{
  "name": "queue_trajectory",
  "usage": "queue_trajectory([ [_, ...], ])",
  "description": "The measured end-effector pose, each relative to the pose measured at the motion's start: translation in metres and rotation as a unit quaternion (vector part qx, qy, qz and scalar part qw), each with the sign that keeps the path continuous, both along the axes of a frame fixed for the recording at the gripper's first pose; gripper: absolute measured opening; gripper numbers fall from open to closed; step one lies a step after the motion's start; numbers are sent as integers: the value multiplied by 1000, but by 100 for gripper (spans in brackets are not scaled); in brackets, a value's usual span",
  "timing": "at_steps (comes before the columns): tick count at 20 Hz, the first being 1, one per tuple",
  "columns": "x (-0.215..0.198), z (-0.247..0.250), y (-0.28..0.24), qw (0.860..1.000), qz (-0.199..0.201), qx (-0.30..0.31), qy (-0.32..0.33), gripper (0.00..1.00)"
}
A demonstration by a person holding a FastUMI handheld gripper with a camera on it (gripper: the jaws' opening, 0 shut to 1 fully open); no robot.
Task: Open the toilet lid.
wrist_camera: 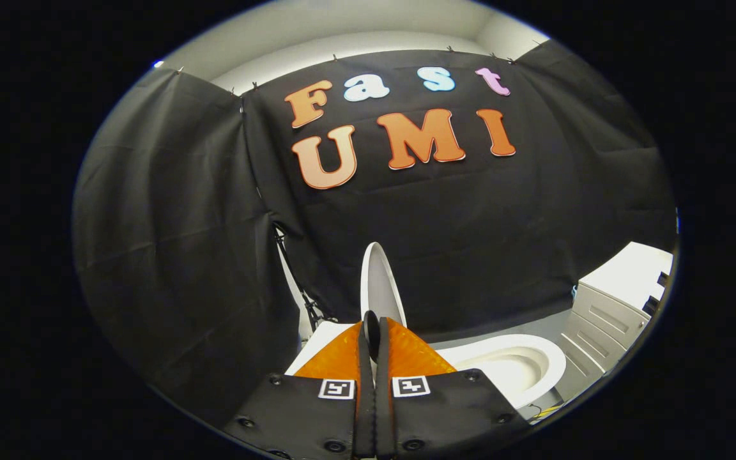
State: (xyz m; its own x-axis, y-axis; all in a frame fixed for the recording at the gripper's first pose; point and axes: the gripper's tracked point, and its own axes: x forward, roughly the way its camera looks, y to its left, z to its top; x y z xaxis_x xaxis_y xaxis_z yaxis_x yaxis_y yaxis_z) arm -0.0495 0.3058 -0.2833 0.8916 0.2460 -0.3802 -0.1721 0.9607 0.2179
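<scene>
Black cloth (457, 243) hangs in broad panels around the booth, clipped along its top edge, and closes off the space behind and to both sides. Above the cloth a pale wall and ceiling (355, 25) show. At the foot of the cloth a strip of grey floor (534, 322) runs behind the toilet.

Off to the side stands a white cabinet (611, 306) with drawer fronts, near the toilet bowl but apart from it. On the other side, at the seam between two cloth panels, a thin dark stand or cable (298, 287) runs down towards the floor.

The white toilet bowl (515, 367) sits low, just beyond the fingers, its opening uncovered. The toilet lid (377, 281) is raised and stands nearly upright, seen edge-on, directly ahead of the fingertips against the cloth.

The gripper (372, 326) points at the lid's lower edge. Its two fingers (363, 383) lie pressed together with no gap between them. Whether the tips touch the lid cannot be told.
</scene>
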Motion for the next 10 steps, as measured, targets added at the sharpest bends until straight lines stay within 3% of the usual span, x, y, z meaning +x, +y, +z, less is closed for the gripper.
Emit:
queue_trajectory([
  [10, -13, -7, 54, 999, 35, -26, -4, 8],
])
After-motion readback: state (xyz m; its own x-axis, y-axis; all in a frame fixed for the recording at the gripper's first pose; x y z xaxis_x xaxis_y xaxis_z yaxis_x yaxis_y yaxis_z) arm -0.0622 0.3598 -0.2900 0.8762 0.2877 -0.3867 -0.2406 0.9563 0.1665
